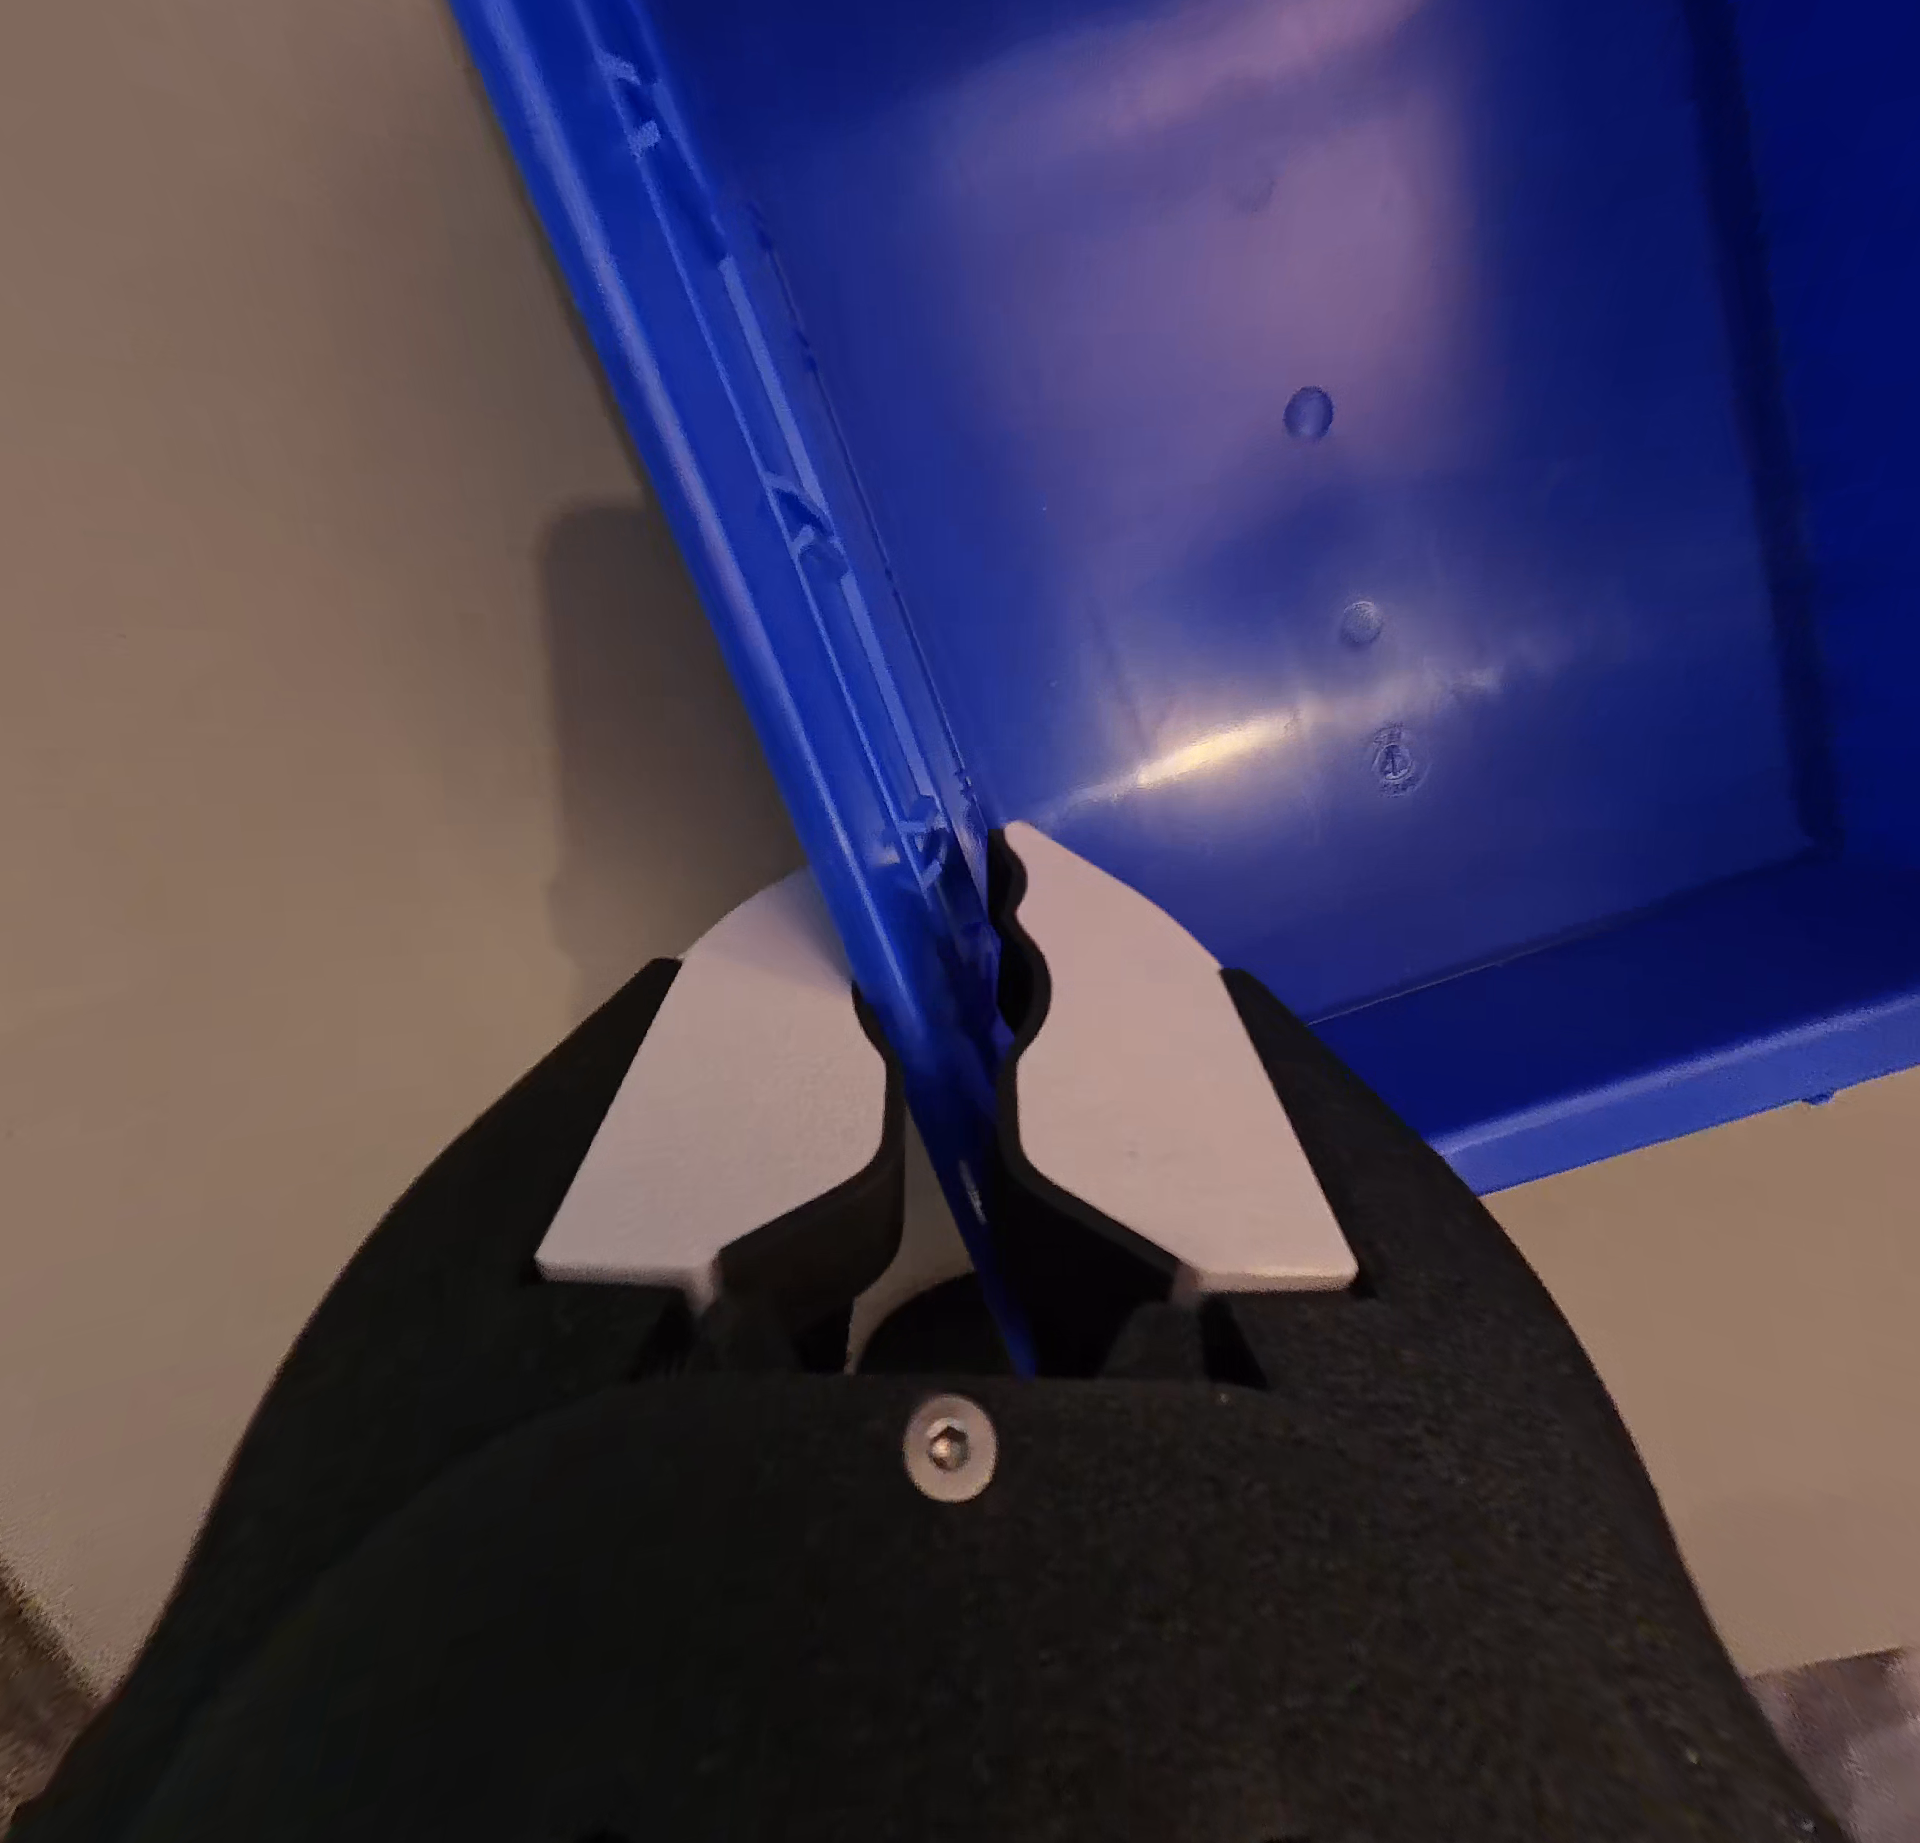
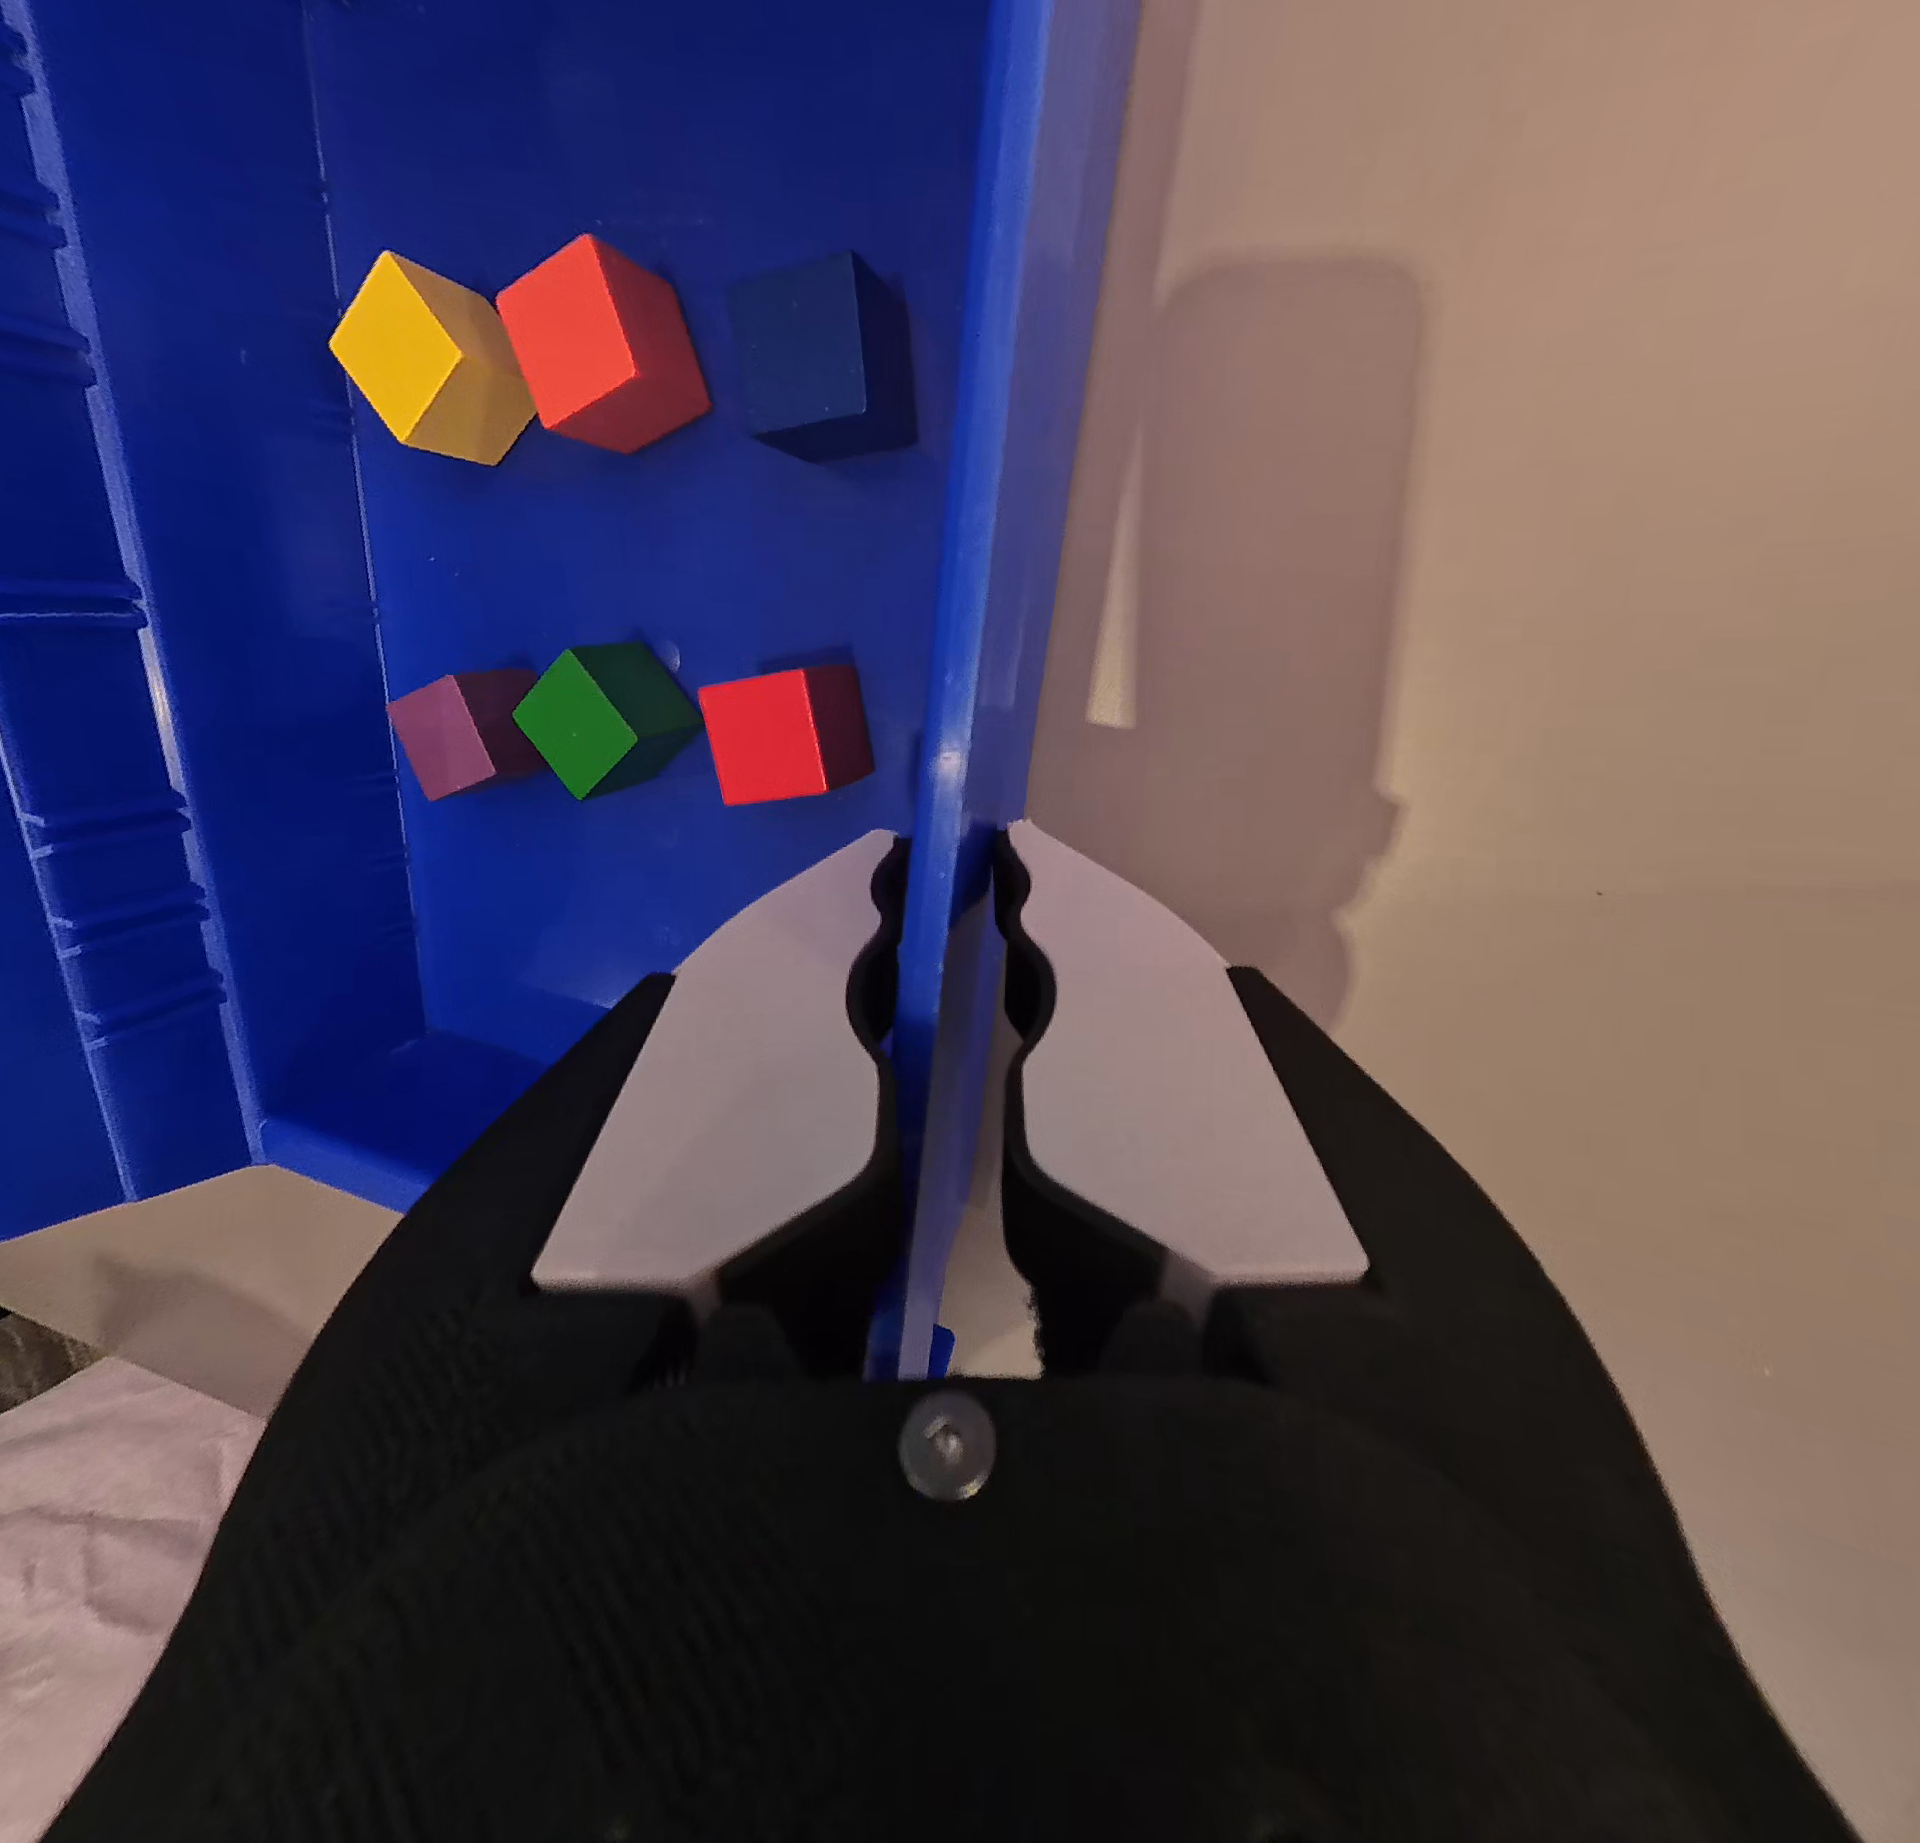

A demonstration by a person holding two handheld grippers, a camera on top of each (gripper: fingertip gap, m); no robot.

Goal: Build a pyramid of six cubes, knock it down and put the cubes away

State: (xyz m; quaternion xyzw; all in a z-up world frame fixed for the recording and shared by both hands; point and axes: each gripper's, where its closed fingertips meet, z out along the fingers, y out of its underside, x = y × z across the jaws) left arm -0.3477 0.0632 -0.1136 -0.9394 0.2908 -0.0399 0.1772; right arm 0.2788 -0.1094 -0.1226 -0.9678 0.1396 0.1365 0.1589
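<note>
A blue plastic bin (image 2: 665,567) lies on the beige table. In the right wrist view several cubes rest on its floor: yellow (image 2: 426,359), orange (image 2: 597,344) and dark blue (image 2: 816,354) in the far row, purple (image 2: 452,733), green (image 2: 597,718) and red (image 2: 779,733) in the near row. My right gripper (image 2: 948,843) is shut on the bin's right wall (image 2: 982,546). My left gripper (image 1: 940,858) is shut on the bin's left wall (image 1: 727,359). The left wrist view shows only a bare part of the bin floor (image 1: 1351,443); no cubes show there.
The beige table top (image 2: 1558,650) stretches to the right of the bin and to its left (image 1: 260,443). A crumpled white cloth (image 2: 94,1544) lies at the near left edge. Gripper shadows fall on the table on both sides. There is about 65 cm between the tips of the two grippers.
</note>
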